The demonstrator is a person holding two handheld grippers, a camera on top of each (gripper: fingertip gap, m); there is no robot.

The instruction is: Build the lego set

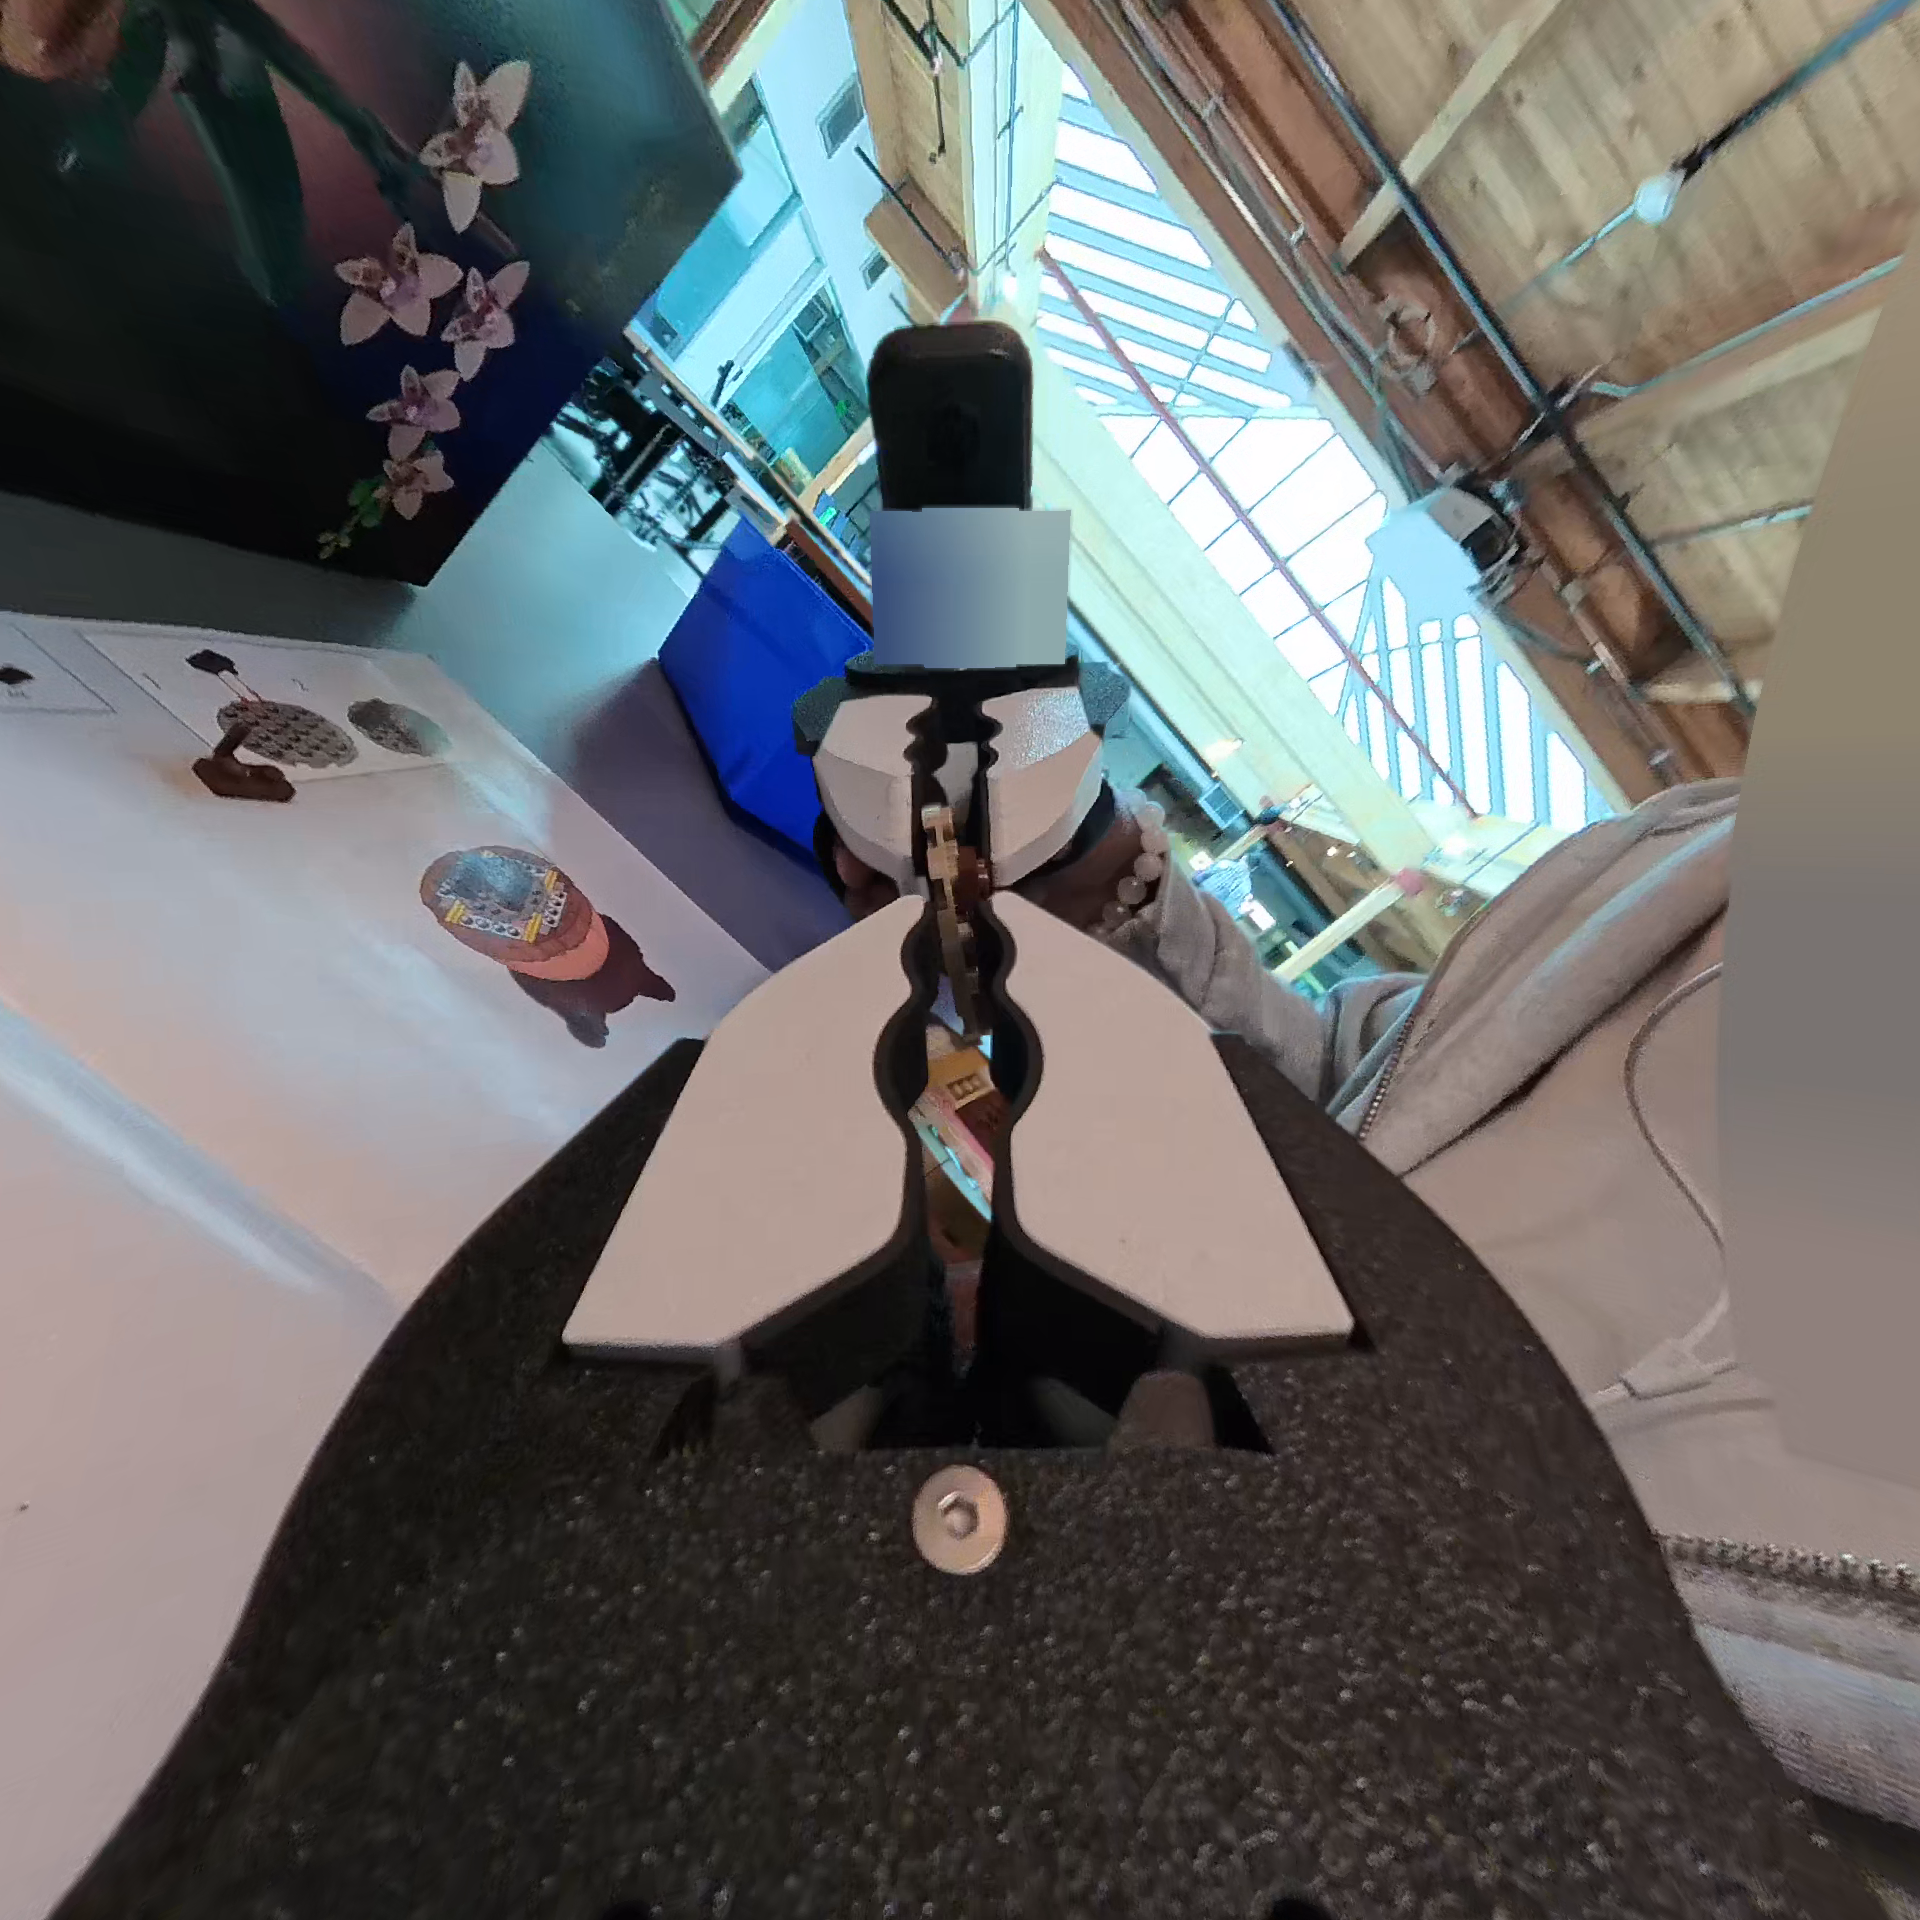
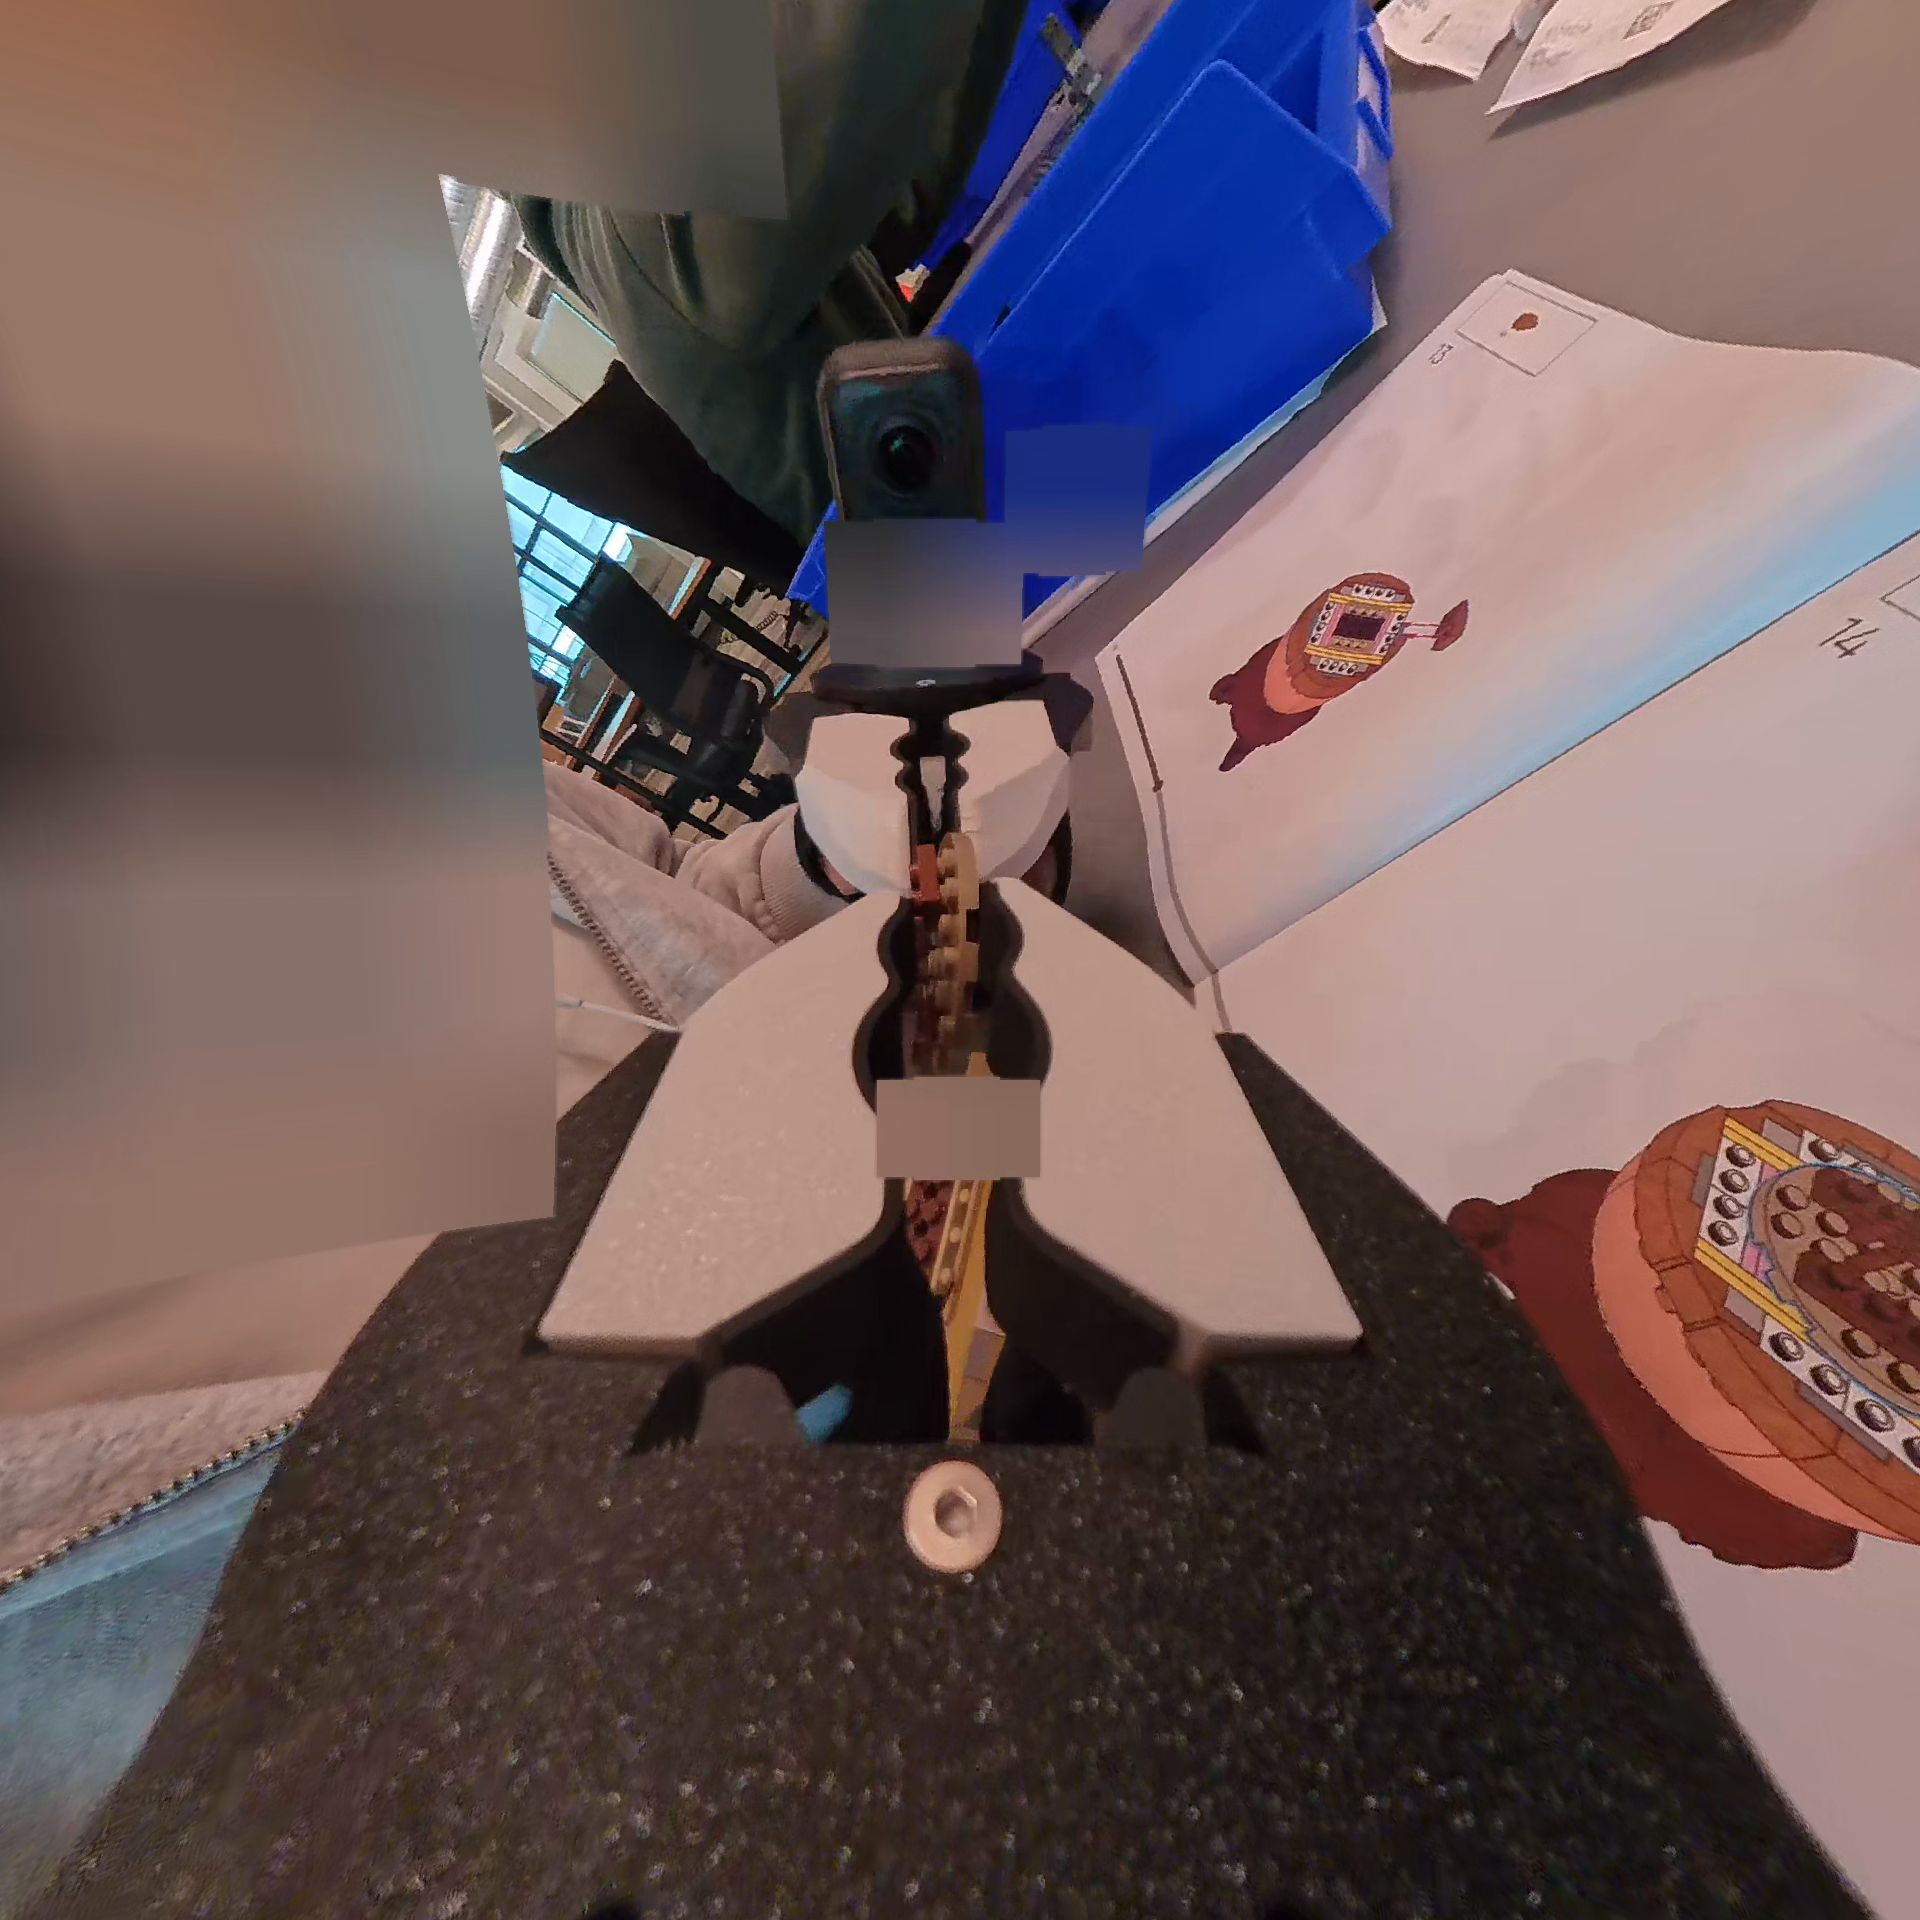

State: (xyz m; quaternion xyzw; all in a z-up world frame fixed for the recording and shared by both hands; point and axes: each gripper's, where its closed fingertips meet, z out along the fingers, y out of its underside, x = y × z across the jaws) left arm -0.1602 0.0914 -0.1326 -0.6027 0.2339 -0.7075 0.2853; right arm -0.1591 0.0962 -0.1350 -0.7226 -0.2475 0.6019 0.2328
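L gripper [image 1: 961, 935] clamped on the lego assembly [image 1: 961, 966], tan/brown plates edge-on btwn its jaws. R gripper [image 2: 948, 914] facing it tip-to-tip, pinching the same build from the other side (held up off the table [image 1: 208, 1039]). Instruction booklet [image 2: 1507, 831] lies open beside; blue bin [image 2: 1164, 312] behind; orchid box [image 1: 312, 260] at far left.

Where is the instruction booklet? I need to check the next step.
The instruction booklet lies open on the table, right of the right tool in its view, beside the blue bins.
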